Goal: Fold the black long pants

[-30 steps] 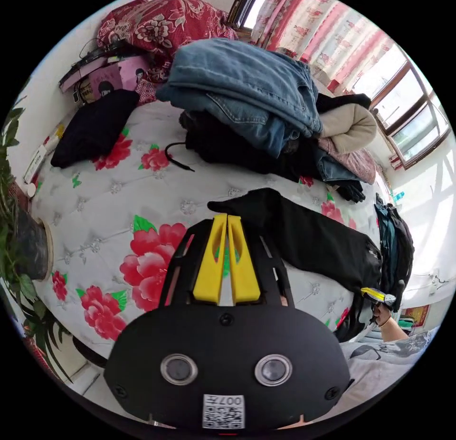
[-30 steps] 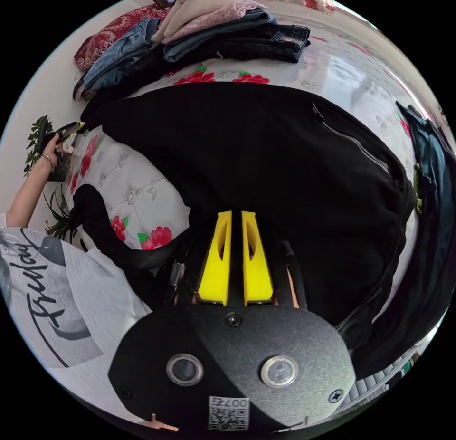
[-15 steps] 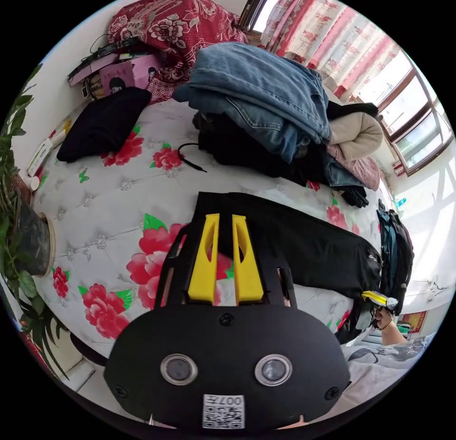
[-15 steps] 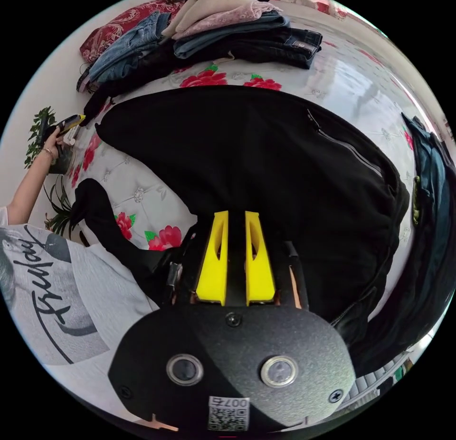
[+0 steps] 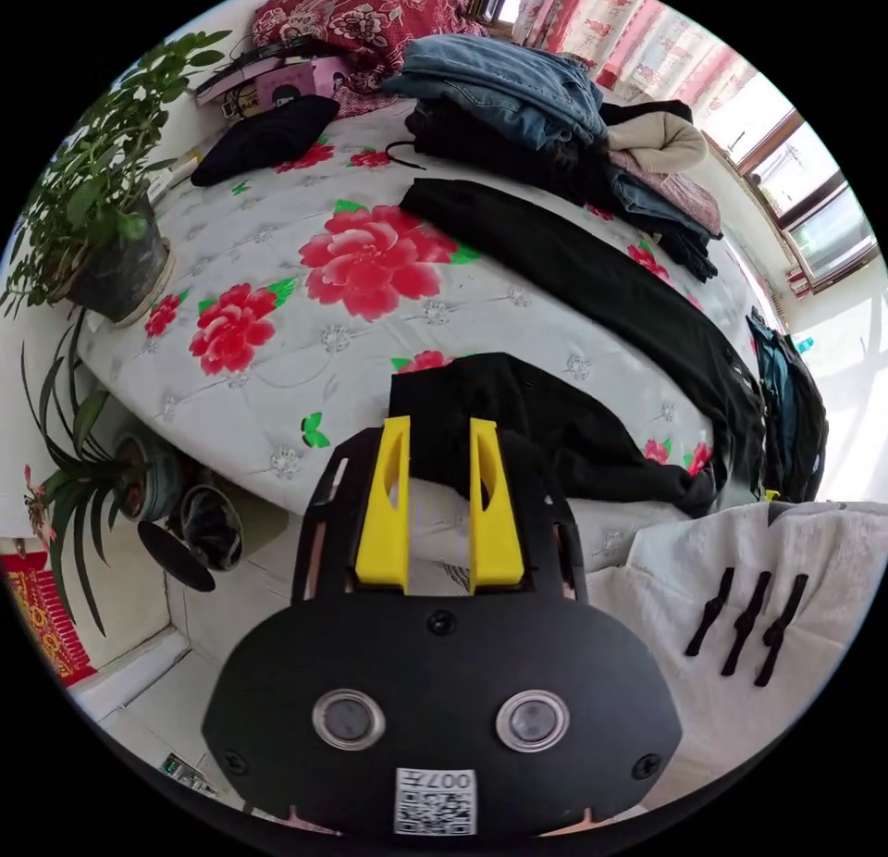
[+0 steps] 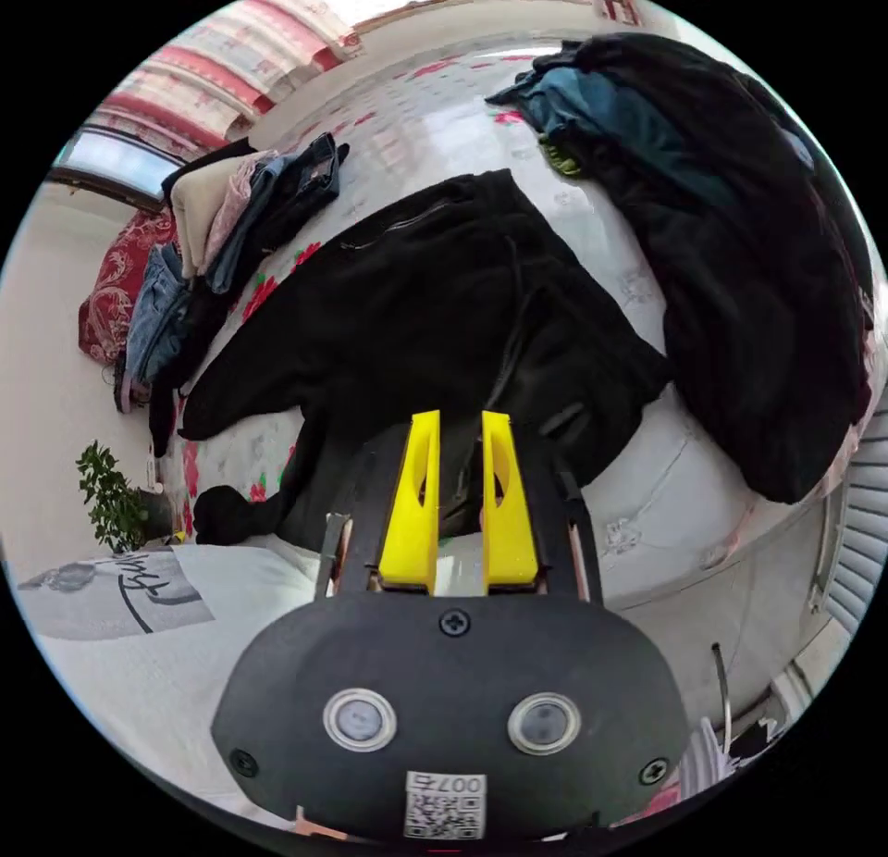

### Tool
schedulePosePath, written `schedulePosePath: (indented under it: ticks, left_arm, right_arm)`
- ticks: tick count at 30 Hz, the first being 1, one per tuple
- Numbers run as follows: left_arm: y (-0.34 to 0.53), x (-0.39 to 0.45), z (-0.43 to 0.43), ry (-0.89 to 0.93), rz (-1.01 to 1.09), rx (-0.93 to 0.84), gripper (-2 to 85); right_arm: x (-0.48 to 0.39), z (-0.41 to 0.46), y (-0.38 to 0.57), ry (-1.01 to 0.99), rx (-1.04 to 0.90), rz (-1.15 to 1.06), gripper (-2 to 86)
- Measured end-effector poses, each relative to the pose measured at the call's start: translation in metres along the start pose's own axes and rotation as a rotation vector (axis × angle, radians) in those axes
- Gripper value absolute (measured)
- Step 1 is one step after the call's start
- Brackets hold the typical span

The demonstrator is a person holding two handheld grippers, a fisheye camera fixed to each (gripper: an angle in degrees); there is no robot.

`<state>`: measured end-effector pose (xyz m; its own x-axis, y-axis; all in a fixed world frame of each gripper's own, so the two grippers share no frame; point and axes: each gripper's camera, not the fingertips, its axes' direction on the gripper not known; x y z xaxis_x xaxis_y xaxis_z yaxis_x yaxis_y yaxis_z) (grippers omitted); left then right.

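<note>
A wide bed with a white quilted cover printed with red flowers (image 5: 277, 274) is seen ahead of both hand-held grippers. The black long pants (image 6: 416, 311) are spread flat across it: in the right gripper view the waist end lies just beyond the jaws, with the legs running away to the left of the tips. In the left gripper view one leg (image 5: 592, 283) is stretched out well beyond the jaws, while the hem of the other leg (image 5: 518, 413) lies bunched at the near edge of the bed, right behind the tips. A heap of dark jackets (image 6: 740, 246) is seen to the right of the right hand-held gripper (image 6: 459, 431). A pile of folded jeans and other clothes (image 5: 546, 117) rests far beyond the left hand-held gripper (image 5: 438, 436). A potted green plant (image 5: 102, 218) stands off to its left.

The yellow jaws of the left hand-held gripper are held apart, with nothing clamped between them. The jaws of the right hand-held gripper are likewise parted by a narrow gap, and no cloth is seen gripped between them.
</note>
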<state>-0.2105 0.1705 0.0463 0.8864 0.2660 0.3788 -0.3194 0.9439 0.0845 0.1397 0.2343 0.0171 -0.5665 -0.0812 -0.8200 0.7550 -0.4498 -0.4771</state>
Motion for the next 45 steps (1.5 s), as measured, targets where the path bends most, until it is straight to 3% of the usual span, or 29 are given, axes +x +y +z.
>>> schedulePosePath:
  ticks: [5, 10, 11, 14, 17, 19, 21, 23, 26, 28, 30, 32, 38, 41, 45]
  left_arm:
    - [0.020, -0.012, 0.007, -0.010, -0.020, -0.027, 13.6]
    - [-0.003, 0.009, 0.059, -0.053, 0.100, -0.158, 12.7]
    - [-0.009, 0.017, 0.059, -0.101, 0.163, -0.168, 8.5]
    - [-0.026, 0.021, 0.041, 0.022, 0.225, -0.224, 5.6]
    - [-0.027, -0.001, -0.016, 0.300, 0.185, -0.113, 5.3]
    - [-0.022, -0.033, -0.061, 0.486, 0.041, 0.038, 5.3]
    - [-0.010, -0.074, -0.111, 0.718, -0.173, 0.308, 5.3]
    - [-0.010, -0.086, -0.123, 0.800, -0.277, 0.437, 5.4]
    - [-0.033, -0.079, -0.102, 0.662, -0.395, 0.547, 5.6]
    - [-0.061, -0.071, -0.070, 0.492, -0.433, 0.455, 5.6]
    - [-0.093, -0.065, -0.023, 0.295, -0.490, 0.253, 4.6]
    - [-0.097, -0.072, 0.002, 0.233, -0.580, 0.132, 3.7]
    - [-0.064, -0.095, 0.003, 0.261, -0.413, 0.223, 7.0]
    - [-0.062, -0.103, 0.018, 0.316, -0.351, 0.138, 9.2]
    - [-0.084, -0.097, 0.054, 0.418, -0.289, 0.033, 9.6]
  right_arm:
    - [0.063, -0.023, 0.043, -0.063, 0.070, 0.189, 4.5]
    - [0.044, -0.028, 0.061, -0.045, 0.076, 0.097, 4.3]
    - [0.035, -0.030, 0.063, -0.051, 0.074, 0.061, 4.3]
    - [0.019, -0.040, 0.071, -0.057, 0.088, 0.007, 4.3]
    - [0.013, -0.054, 0.084, -0.054, 0.107, -0.007, 4.4]
    - [0.015, -0.063, 0.092, -0.054, 0.117, 0.002, 4.4]
    - [0.021, -0.072, 0.101, -0.062, 0.119, 0.030, 4.5]
    - [0.025, -0.080, 0.108, -0.067, 0.145, 0.052, 4.5]
    - [0.029, -0.085, 0.116, -0.094, 0.171, 0.095, 4.5]
    - [0.030, -0.084, 0.120, -0.121, 0.166, 0.113, 4.4]
    - [0.031, -0.081, 0.126, -0.151, 0.147, 0.127, 4.3]
    - [0.033, -0.083, 0.135, -0.164, 0.150, 0.142, 4.4]
    - [0.061, -0.076, 0.179, -0.176, 0.172, 0.299, 4.5]
    - [0.060, -0.069, 0.188, -0.206, 0.173, 0.335, 4.7]
    - [0.022, -0.062, 0.175, -0.174, 0.149, 0.227, 5.3]
